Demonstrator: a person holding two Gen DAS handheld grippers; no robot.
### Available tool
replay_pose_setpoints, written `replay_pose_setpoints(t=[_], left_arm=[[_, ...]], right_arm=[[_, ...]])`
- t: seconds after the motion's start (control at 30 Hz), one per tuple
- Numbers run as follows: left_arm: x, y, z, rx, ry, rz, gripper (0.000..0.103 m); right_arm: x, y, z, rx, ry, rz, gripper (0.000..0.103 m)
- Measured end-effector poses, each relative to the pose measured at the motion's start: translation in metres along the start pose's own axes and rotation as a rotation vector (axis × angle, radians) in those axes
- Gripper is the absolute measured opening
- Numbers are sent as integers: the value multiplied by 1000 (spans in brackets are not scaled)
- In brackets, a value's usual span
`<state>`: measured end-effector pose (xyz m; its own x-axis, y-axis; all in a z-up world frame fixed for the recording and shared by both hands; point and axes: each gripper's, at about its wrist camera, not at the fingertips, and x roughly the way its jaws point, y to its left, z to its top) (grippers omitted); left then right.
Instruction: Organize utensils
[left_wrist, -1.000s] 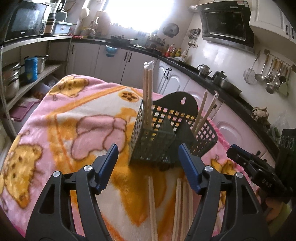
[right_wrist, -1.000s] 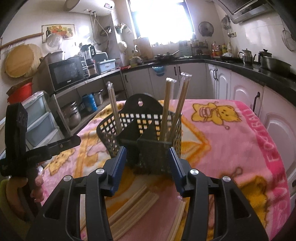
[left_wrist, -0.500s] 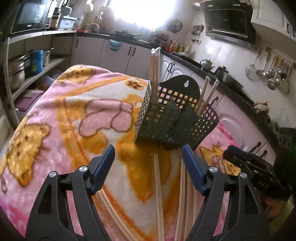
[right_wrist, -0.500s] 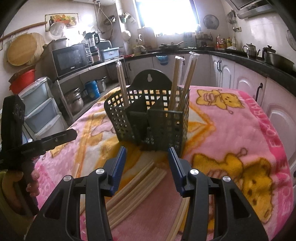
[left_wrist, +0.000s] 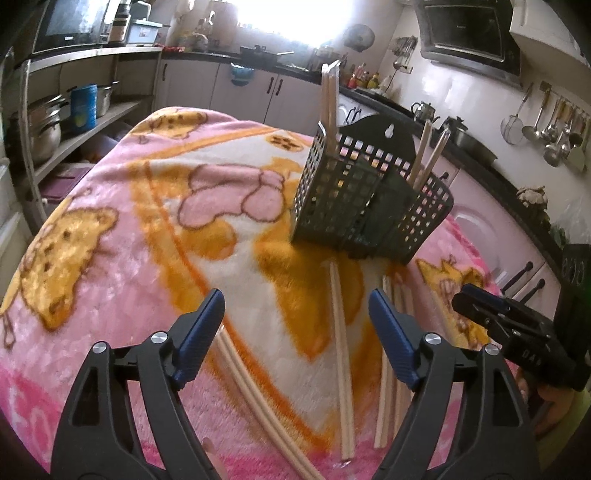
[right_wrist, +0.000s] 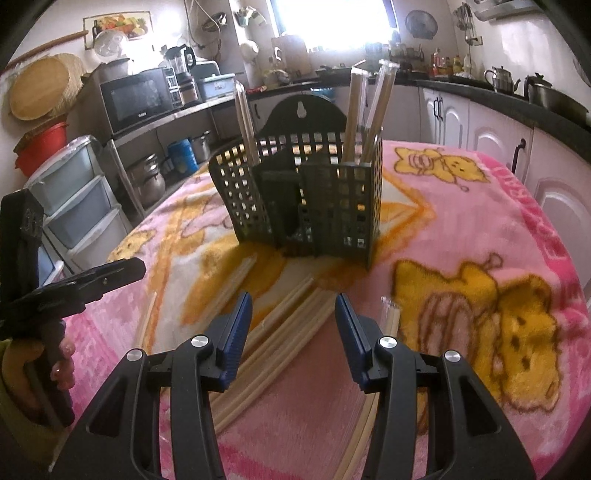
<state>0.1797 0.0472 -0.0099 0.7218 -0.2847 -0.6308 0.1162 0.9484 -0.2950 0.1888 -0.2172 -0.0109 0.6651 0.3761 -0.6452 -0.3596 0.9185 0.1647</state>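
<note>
A dark green lattice utensil holder (left_wrist: 369, 206) stands on the pink blanket, also in the right wrist view (right_wrist: 306, 199). Wrapped chopstick pairs stand upright in it (left_wrist: 329, 107) (right_wrist: 373, 107). Several wrapped chopstick pairs lie loose on the blanket in front of it (left_wrist: 341, 354) (right_wrist: 273, 343). My left gripper (left_wrist: 295, 332) is open and empty above the loose chopsticks. My right gripper (right_wrist: 293, 325) is open and empty above another bundle. Each gripper shows at the edge of the other's view (left_wrist: 513, 325) (right_wrist: 74, 288).
The pink cartoon blanket (left_wrist: 110, 236) covers the table. Shelves with pots (left_wrist: 48, 125) stand to the left, white cabinets and a counter (right_wrist: 498, 122) to the right. A microwave (right_wrist: 136, 96) and plastic drawers (right_wrist: 74, 199) stand beyond the table.
Both grippers have drawn back from the holder, staying open. More of the loose chopsticks on the blanket have come into view.
</note>
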Motion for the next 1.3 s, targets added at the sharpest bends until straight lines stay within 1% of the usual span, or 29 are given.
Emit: replay_pose_setpoints(t=[0.2, 0.43, 0.73, 0.83, 0.9, 1.0, 1.1, 1.17, 1.3], left_arm=[[4, 5, -13, 4, 39, 20, 76], [7, 17, -27, -16, 84, 60, 76], [7, 33, -38, -56, 122, 81, 76], [8, 33, -40, -56, 134, 68, 71], [9, 32, -40, -53, 139, 61, 60], [13, 31, -40, -56, 150, 55, 52], [16, 30, -39, -61, 150, 39, 48], [20, 29, -38, -56, 154, 42, 45], [24, 33, -35, -63, 158, 43, 38]], right_arm=[[11, -1, -8, 11, 57, -20, 45], [22, -4, -14, 33, 106, -26, 45], [36, -5, -15, 52, 168, -16, 45], [42, -7, -15, 66, 189, -12, 45], [47, -10, -13, 85, 201, -11, 45], [52, -15, -11, 112, 214, -7, 45], [57, -19, -8, 136, 230, 8, 45], [61, -21, -5, 146, 238, 10, 45], [68, -24, 0, 158, 246, 8, 41]])
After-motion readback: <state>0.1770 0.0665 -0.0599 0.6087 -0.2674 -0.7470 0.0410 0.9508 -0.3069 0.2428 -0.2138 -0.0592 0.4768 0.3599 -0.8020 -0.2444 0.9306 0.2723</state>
